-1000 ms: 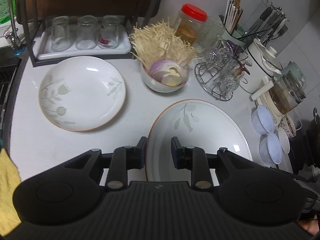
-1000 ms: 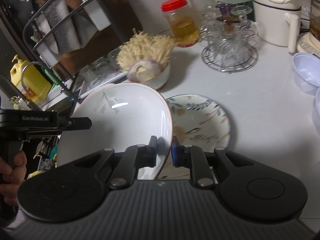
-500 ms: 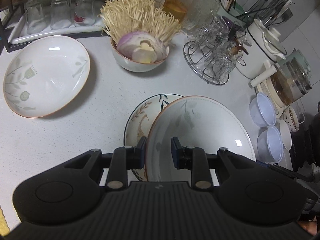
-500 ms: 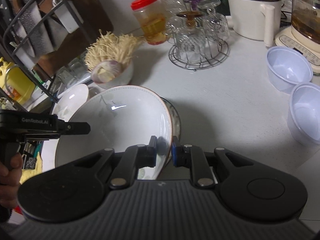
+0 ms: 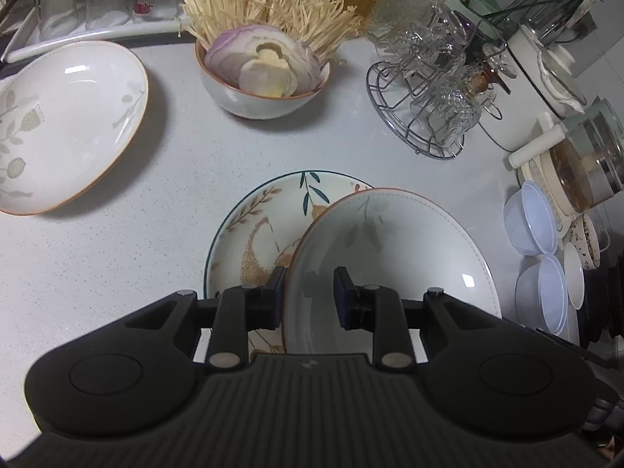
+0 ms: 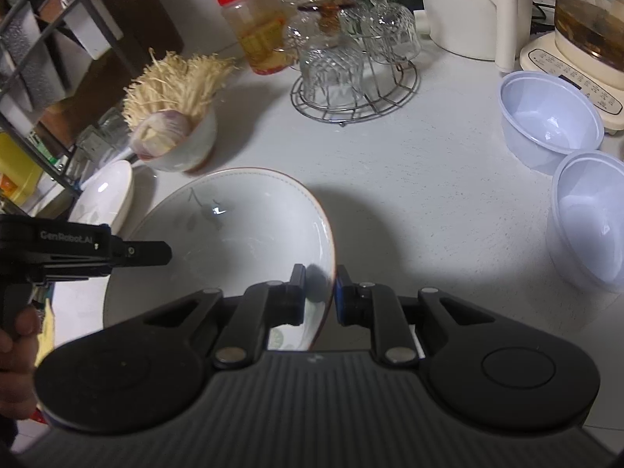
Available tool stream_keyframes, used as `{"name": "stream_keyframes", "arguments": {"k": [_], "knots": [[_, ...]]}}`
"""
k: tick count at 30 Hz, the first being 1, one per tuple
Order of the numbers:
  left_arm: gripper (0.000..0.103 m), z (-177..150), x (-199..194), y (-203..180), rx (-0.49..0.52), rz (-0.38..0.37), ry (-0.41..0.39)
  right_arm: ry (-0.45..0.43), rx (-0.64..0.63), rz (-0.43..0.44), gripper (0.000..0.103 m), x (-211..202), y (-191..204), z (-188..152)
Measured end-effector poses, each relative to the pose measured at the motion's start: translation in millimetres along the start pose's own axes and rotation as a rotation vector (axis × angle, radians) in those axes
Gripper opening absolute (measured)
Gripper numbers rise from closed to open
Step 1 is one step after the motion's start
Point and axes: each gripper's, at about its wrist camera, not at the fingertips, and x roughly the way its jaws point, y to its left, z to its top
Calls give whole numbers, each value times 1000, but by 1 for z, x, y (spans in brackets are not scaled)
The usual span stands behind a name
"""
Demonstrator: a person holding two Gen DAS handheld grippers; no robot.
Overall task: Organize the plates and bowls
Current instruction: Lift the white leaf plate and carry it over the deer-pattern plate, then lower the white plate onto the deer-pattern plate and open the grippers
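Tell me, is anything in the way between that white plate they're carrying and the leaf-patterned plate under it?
Nothing visible. The white orange-rimmed plate, its rim between both sets of fingers, hangs tilted over the leaf-patterned plate, whose visible face is bare; the vegetable bowl stands well behind.

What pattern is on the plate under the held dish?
Teal and brown leaf sprigs, teal rim; clearest in left wrist view.

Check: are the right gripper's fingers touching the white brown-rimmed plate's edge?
Touching. The right wrist view shows the right gripper with both fingers pressed on the white brown-rimmed plate's edge.

3 plates [image 5: 390, 249] [image 5: 265, 226] [image 5: 66, 124], 1 food bowl [image 5: 265, 97], 2 plastic bowls [image 6: 550, 117] [image 6: 589, 218].
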Motion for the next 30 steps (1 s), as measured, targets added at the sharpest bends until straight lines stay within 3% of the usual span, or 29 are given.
{"name": "stream_keyframes", "arguments": {"k": [15, 30], "knots": [[30, 3, 13, 3, 61, 113, 14, 25, -63, 23, 18, 29, 10, 11], [31, 15, 16, 13, 38, 132, 32, 36, -69, 35, 23, 49, 20, 16]]}}
